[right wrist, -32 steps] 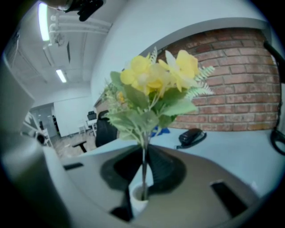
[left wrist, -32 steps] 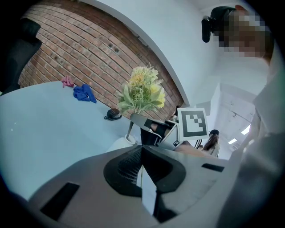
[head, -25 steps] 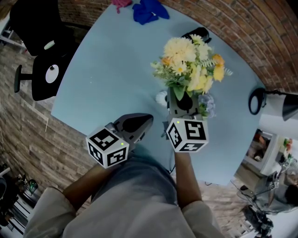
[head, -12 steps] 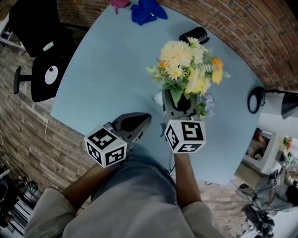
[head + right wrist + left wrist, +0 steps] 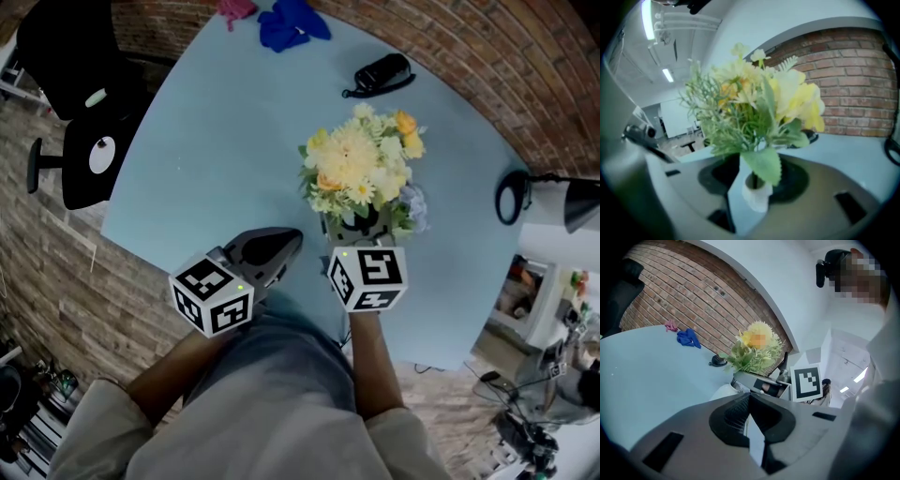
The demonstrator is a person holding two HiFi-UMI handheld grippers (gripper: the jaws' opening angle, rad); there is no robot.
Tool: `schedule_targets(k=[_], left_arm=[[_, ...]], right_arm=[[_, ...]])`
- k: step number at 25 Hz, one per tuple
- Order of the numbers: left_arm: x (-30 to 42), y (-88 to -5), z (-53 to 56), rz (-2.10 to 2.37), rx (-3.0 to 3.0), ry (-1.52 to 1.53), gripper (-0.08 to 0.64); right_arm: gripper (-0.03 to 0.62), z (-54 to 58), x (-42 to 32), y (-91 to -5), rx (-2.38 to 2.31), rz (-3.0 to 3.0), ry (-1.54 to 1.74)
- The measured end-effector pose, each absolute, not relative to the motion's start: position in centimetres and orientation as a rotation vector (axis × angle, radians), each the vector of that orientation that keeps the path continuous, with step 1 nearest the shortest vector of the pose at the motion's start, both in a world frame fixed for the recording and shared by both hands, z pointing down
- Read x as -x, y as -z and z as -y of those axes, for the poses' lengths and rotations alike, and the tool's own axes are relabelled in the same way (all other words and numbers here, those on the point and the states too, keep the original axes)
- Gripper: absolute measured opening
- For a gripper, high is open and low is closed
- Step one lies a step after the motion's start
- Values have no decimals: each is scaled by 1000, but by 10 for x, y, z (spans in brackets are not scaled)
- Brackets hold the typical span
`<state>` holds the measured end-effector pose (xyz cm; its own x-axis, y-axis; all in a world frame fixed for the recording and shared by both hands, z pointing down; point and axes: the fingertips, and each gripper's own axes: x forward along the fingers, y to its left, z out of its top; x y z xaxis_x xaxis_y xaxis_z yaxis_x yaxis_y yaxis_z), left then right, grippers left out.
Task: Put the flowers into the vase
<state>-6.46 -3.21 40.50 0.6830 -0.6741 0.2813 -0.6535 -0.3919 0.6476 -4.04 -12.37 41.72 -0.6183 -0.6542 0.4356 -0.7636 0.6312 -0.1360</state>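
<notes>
A bunch of yellow, cream and orange flowers (image 5: 361, 173) stands with its stems in a small white vase (image 5: 757, 197) on the pale blue table (image 5: 216, 141). In the head view the blooms hide the vase. My right gripper (image 5: 361, 223) is right behind it. Its jaws are opening, and the vase neck and stems stand between them without the pads (image 5: 797, 180) pressing. The flowers (image 5: 754, 108) fill the right gripper view. My left gripper (image 5: 272, 246) rests shut and empty near the table's front edge, left of the vase. In the left gripper view the flowers (image 5: 754, 350) show ahead to the right.
A black pouch (image 5: 380, 72) lies beyond the flowers. Blue cloth (image 5: 291, 23) and pink cloth (image 5: 234, 9) sit at the table's far edge. A black chair (image 5: 75, 94) stands off the left side, a black desk lamp (image 5: 544, 202) off the right.
The bunch has swung from leaning away to standing upright and sits lower, uncovering the black pouch. The right gripper shifted slightly nearer. The left gripper stayed put.
</notes>
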Motion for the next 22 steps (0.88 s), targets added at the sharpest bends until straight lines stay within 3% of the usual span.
schedule_targets(k=[19, 22], left_arm=[[47, -397, 16, 997, -2176, 15, 19], [42, -393, 14, 991, -2199, 9, 20]], right_arm=[[190, 73, 10, -421, -1159, 2491, -463], [126, 65, -1, -417, -1191, 2493, -462]])
